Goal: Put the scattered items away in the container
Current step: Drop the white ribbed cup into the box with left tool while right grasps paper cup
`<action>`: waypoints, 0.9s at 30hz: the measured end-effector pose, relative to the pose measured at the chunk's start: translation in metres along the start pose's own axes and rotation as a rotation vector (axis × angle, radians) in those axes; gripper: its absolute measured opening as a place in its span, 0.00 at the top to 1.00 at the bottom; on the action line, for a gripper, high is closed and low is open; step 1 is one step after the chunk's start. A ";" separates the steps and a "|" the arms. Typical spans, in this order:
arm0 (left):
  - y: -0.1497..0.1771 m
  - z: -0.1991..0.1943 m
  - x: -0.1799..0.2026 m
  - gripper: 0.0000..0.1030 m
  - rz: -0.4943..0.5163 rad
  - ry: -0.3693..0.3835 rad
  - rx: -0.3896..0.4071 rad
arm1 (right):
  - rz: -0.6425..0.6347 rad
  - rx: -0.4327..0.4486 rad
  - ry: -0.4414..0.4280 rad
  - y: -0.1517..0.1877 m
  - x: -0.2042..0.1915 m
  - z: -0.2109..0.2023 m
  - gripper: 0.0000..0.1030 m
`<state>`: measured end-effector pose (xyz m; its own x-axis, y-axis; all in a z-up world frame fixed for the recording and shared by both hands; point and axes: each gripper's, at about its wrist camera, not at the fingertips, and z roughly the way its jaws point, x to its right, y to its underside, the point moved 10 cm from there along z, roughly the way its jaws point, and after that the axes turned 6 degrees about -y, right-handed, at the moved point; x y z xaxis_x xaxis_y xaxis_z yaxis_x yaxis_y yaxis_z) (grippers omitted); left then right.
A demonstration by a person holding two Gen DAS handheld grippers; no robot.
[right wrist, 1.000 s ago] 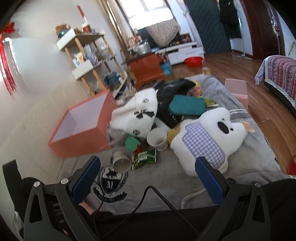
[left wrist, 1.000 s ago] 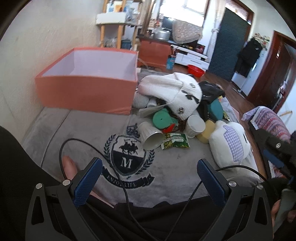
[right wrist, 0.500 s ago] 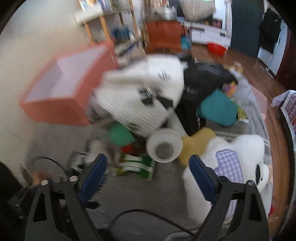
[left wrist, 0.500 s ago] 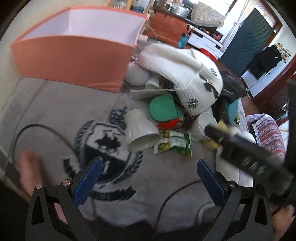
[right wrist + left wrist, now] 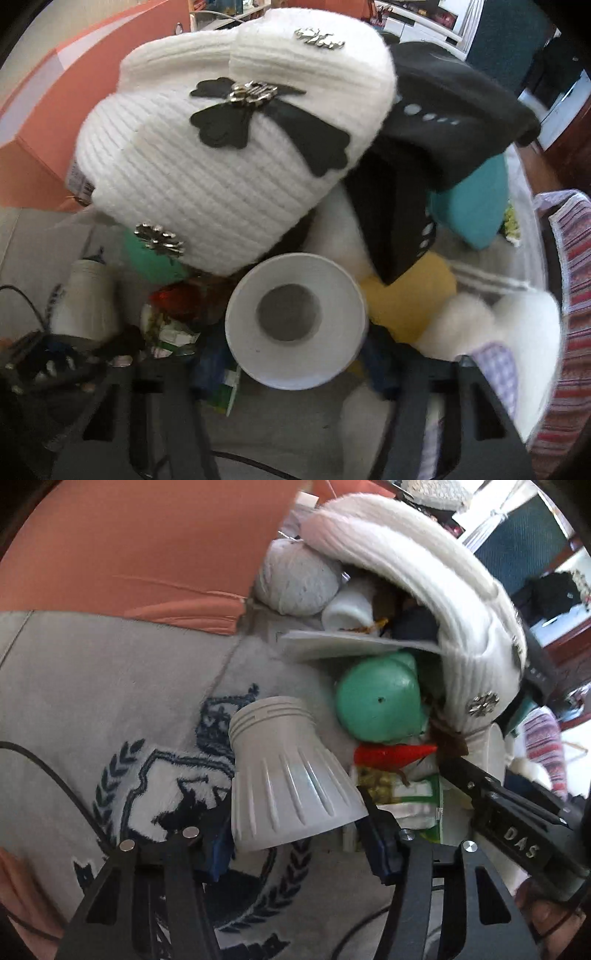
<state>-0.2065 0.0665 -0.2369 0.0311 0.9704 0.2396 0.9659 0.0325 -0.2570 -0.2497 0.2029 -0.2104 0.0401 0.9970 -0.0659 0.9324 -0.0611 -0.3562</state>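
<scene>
A grey-white ribbed cup lies on its side on the grey crest blanket. My left gripper points down over it, jaws closing, and both blue pads touch the cup's rim end. A second white cup stands mouth-up at the edge of the pile. My right gripper, blurred, is closing around it with a pad against each side of the rim. The orange box stands behind at the left and also shows in the right wrist view. A white knitted hat tops the pile.
Under the hat lie a green round lid, a red piece, a green snack packet and a grey yarn ball. A black garment, teal cushion, yellow item and white plush crowd the right.
Both grippers have dropped from above the blanket down onto the pile. Their jaws have narrowed from wide open, each around a cup.
</scene>
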 end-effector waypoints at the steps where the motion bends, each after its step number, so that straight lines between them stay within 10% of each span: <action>1: 0.002 -0.002 -0.001 0.45 -0.007 0.004 0.001 | 0.027 0.007 -0.039 0.001 -0.001 -0.003 0.46; 13: 0.038 -0.120 0.018 0.44 -0.001 0.112 0.160 | 0.150 0.212 -0.152 0.020 -0.009 -0.074 0.46; 17: -0.009 -0.202 0.014 0.44 -0.002 0.120 0.318 | 0.195 0.278 -0.179 0.012 0.008 -0.116 0.46; 19: -0.062 -0.251 -0.007 0.43 -0.069 0.092 0.433 | 0.213 0.303 -0.204 0.019 0.003 -0.122 0.46; 21: -0.111 -0.284 -0.025 0.04 -0.103 0.008 0.496 | 0.205 0.325 -0.219 0.022 0.001 -0.139 0.46; 24: -0.159 -0.298 -0.052 0.00 -0.074 -0.227 0.524 | 0.185 0.345 -0.237 0.020 -0.006 -0.147 0.46; 27: -0.133 -0.289 -0.059 0.00 -0.069 -0.188 0.463 | 0.189 0.338 -0.235 0.023 -0.005 -0.147 0.46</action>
<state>-0.2619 -0.0642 0.0537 -0.1169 0.9871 0.1091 0.7474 0.1598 -0.6449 -0.1756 0.2035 -0.0816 0.0791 0.9316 -0.3548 0.7455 -0.2916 -0.5994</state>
